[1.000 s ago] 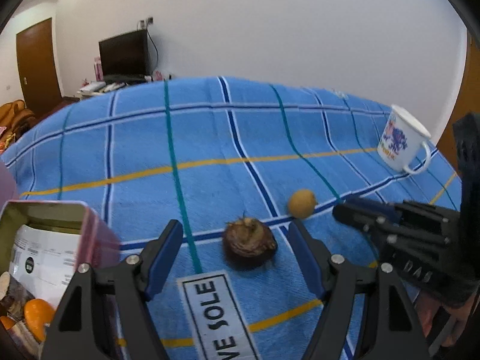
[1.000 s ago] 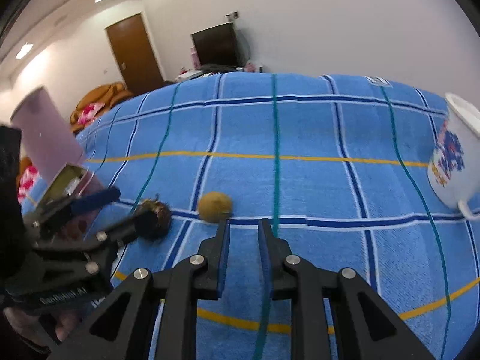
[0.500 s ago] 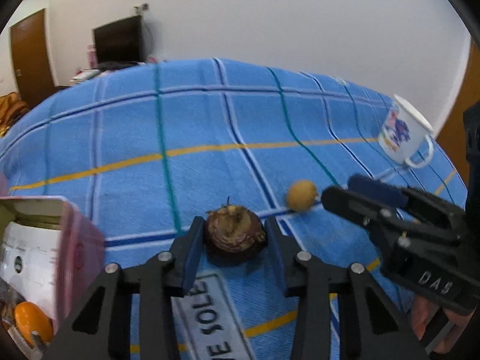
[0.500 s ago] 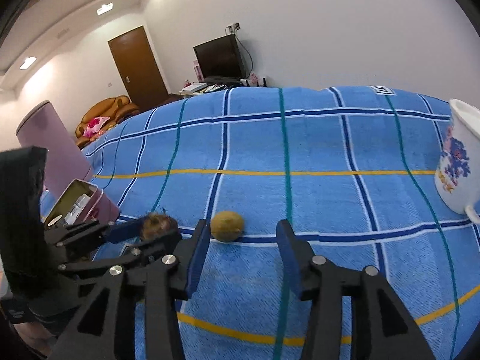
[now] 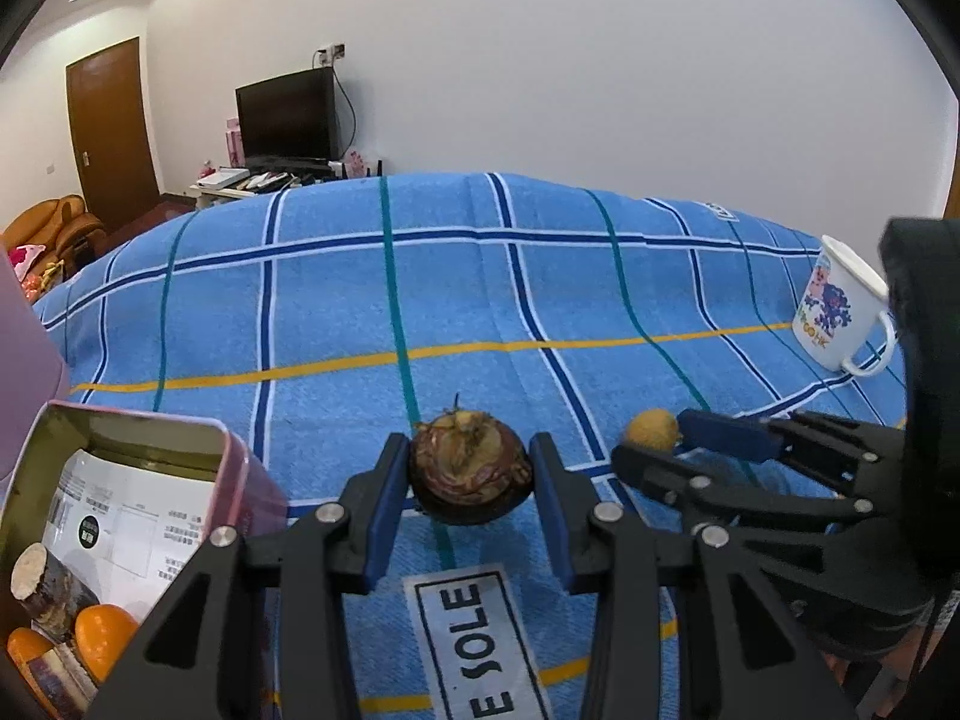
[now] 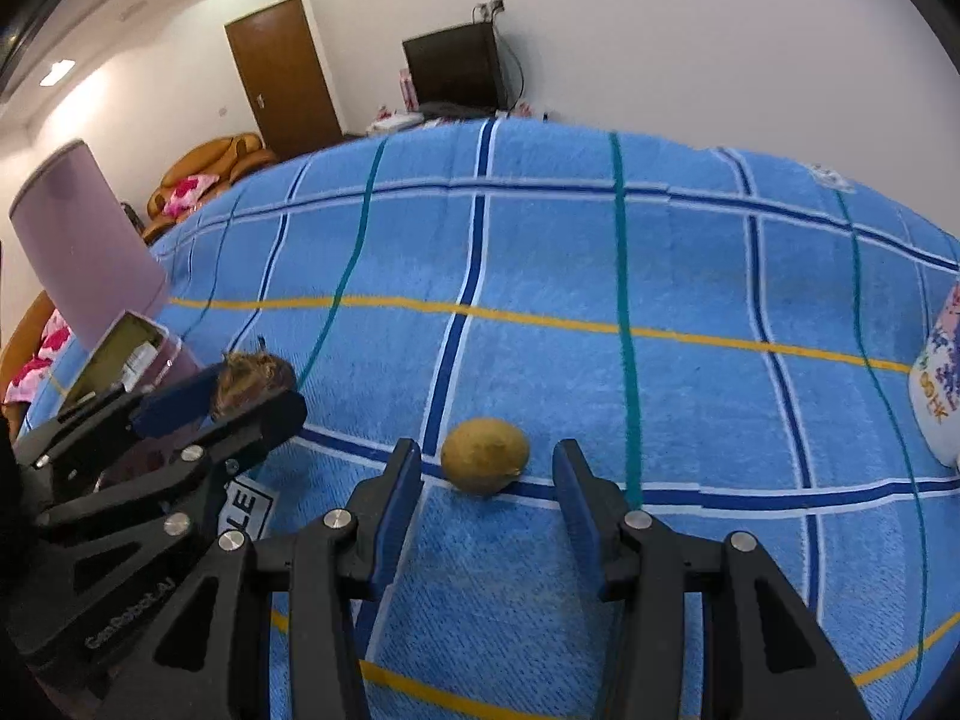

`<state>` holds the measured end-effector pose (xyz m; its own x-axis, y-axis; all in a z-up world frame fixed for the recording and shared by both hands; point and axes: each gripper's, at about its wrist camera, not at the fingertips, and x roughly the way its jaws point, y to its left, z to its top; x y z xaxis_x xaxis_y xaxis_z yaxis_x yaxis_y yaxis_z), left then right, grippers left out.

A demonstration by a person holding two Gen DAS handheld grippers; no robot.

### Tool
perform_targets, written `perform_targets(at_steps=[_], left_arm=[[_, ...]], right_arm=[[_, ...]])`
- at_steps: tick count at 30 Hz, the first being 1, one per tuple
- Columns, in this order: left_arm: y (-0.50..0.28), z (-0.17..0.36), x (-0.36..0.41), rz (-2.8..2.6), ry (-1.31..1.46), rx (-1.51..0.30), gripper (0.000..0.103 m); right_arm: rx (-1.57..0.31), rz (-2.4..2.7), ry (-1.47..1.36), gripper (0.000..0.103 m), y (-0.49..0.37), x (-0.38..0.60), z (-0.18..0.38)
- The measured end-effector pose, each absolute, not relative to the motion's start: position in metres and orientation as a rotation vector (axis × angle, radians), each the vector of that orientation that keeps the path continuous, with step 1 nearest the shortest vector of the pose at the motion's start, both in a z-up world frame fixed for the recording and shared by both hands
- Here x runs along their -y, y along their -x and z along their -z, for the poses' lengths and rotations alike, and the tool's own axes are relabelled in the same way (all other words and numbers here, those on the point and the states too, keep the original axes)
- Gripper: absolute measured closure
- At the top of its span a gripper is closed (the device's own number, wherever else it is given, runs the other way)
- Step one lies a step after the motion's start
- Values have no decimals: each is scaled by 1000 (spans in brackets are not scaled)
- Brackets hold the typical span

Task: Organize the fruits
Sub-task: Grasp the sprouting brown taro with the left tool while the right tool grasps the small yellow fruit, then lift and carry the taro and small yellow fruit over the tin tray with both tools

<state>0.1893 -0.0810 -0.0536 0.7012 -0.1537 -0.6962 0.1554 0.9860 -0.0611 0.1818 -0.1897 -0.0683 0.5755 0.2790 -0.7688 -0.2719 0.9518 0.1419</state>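
Two orange fruits (image 5: 102,639) already lying in pink tin (image 5: 240,480) at far left, beside brown-skinned piece; sorting judged partly done. Dark brown mangosteen-like fruit (image 5: 471,483) being clamped between pads of left gripper (image 5: 471,504), seemingly just off blue plaid towel (image 5: 480,300); transfer to tin judged pending. Small yellow-brown fruit (image 6: 485,462) being straddled by right gripper (image 6: 485,492), fingers half spread, pads not touching, fruit resting on towel. Printed mug (image 5: 840,324) standing far right.

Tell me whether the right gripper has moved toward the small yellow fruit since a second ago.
Yes. The right gripper has come forward over the blue plaid cloth; its open jaws now flank the small yellow fruit without touching it.
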Motion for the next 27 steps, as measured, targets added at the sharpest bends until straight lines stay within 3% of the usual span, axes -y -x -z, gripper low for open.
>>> perform_targets(at_steps=[4, 27], left_arm=[[-189, 54, 80, 178, 5, -773, 61], [-179, 47, 78, 179, 10, -718, 61]], right_arm=[[-891, -330, 2, 71, -180, 188, 67], [-716, -353, 17, 71, -148, 190, 43]])
